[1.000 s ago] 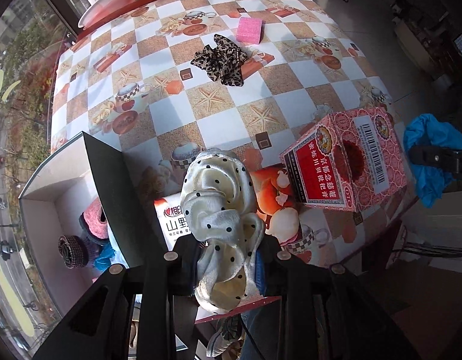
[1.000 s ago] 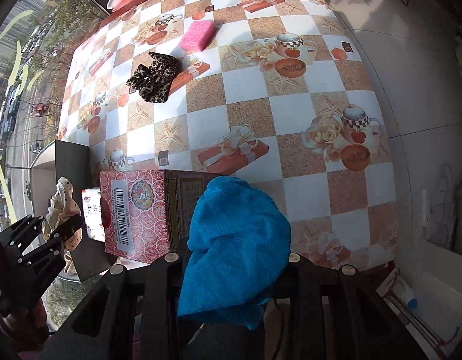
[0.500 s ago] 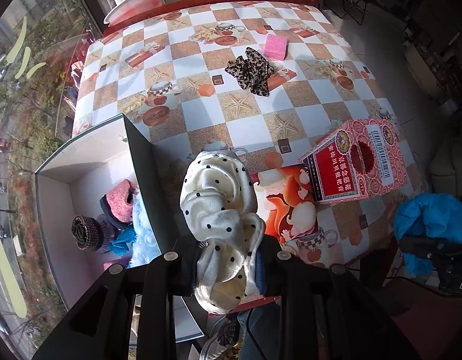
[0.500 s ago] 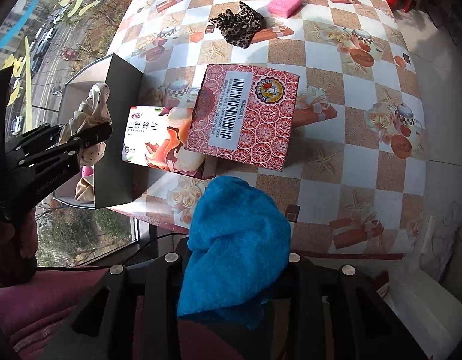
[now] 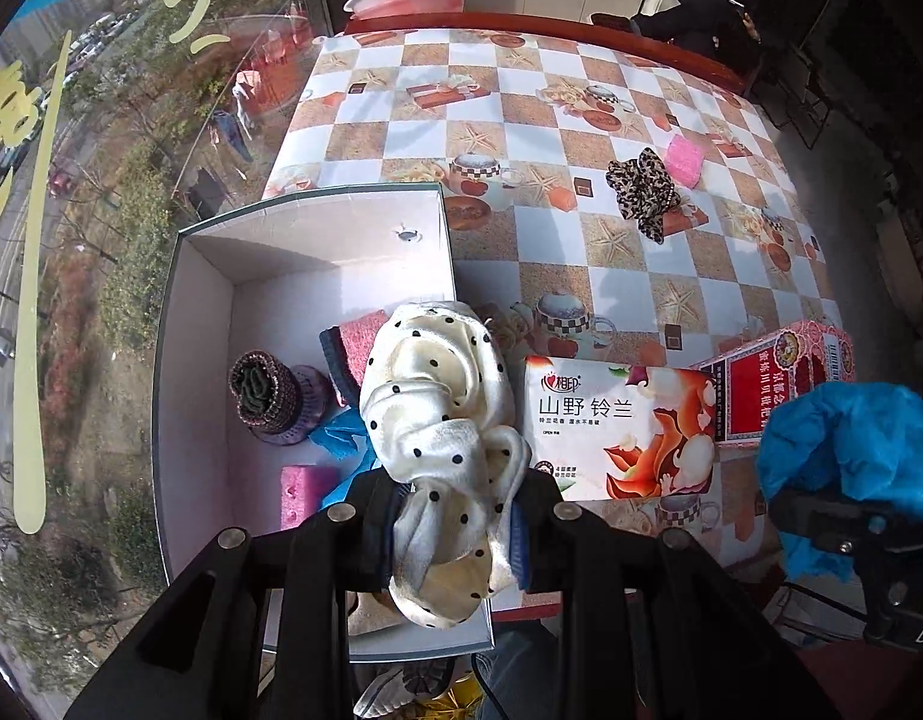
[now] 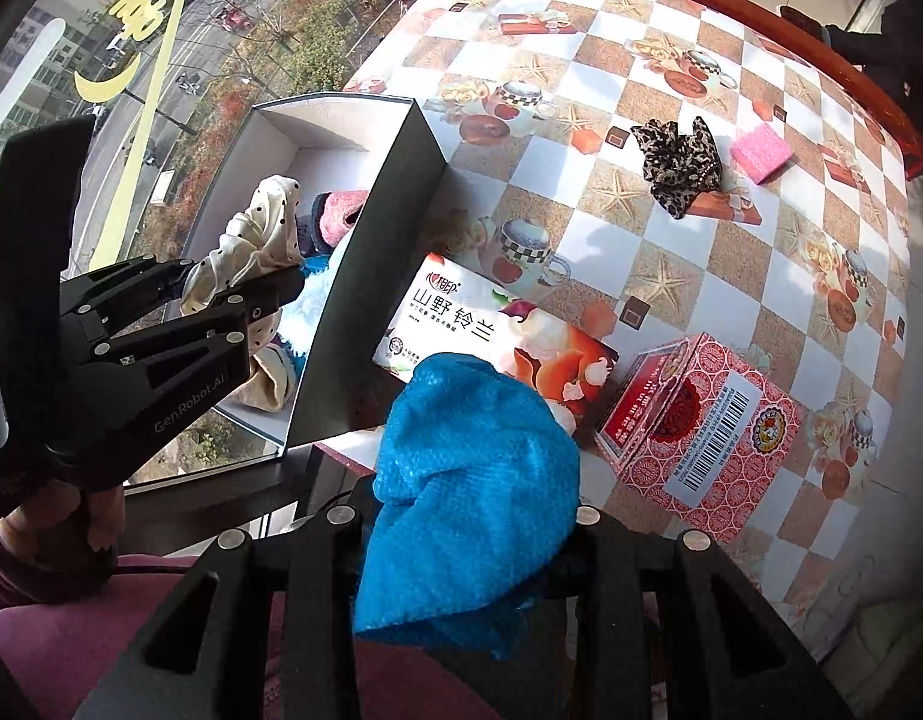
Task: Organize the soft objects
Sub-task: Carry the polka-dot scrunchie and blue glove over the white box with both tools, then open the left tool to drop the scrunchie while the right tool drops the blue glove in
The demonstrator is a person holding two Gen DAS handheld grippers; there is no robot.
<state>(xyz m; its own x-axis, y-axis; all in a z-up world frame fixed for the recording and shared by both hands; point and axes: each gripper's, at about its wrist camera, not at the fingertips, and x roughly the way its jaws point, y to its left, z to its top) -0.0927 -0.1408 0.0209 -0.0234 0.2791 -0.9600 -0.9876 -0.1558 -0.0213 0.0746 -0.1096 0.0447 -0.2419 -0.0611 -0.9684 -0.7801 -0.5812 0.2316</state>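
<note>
While I carry both loads toward it, the big open cardboard box with white inner walls and a grey outside [image 5: 317,240] lies directly beneath my left gripper [image 5: 455,531] and off to the left of my right gripper [image 6: 470,540], so the left is plainly the nearer. Its long side seems to run away from me along the window edge of the checked, teapot-printed table [image 5: 611,276]. The blue terry cloth [image 6: 479,480], bunched with no clear long axis, is pinched in the right jaws and hangs over the table's near edge, just in front of the flat white-and-orange tissue pack [image 6: 497,336]. The cream satin scrunchie with black dots [image 5: 443,420] is clamped in the left jaws, its folds running lengthwise along the fingers and drooping toward the box floor. I judge the release goes straight down there. A leopard-print scrunchie [image 5: 641,192] waits far ahead.
</note>
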